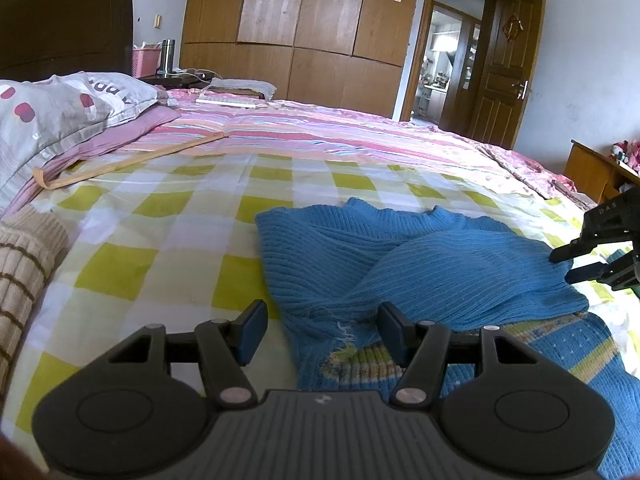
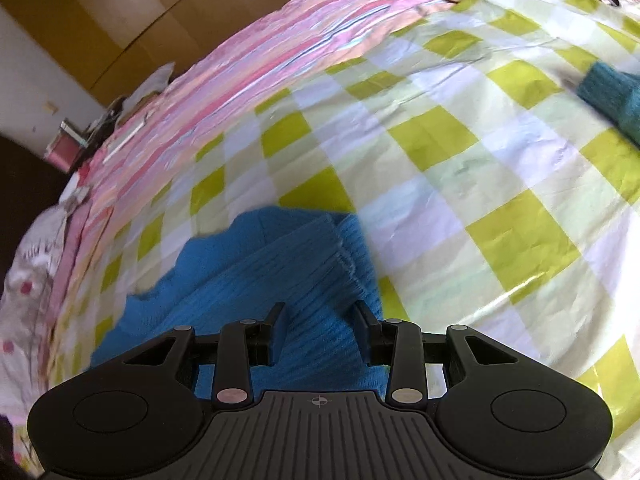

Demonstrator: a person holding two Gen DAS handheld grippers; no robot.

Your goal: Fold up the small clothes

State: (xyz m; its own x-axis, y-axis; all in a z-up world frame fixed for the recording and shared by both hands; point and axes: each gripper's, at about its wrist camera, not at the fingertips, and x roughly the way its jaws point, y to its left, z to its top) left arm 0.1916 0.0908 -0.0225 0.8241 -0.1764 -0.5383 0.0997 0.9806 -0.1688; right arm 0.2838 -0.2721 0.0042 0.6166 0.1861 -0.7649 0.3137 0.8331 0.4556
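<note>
A blue ribbed knit sweater lies on the green-and-white checked sheet, both sleeves folded across its body. Its hem carries a coloured patterned band. My left gripper hovers open low over the sweater's near left edge, with nothing between its fingers. My right gripper is open, its fingers apart just above the folded sleeve and not pressing on it. In the left wrist view the right gripper sits at the sleeve's cuff on the right.
A beige striped knit lies at the left edge and a teal knit further off on the sheet. Pillows and a pink striped quilt fill the far bed. Behind stand a wooden wardrobe and an open door.
</note>
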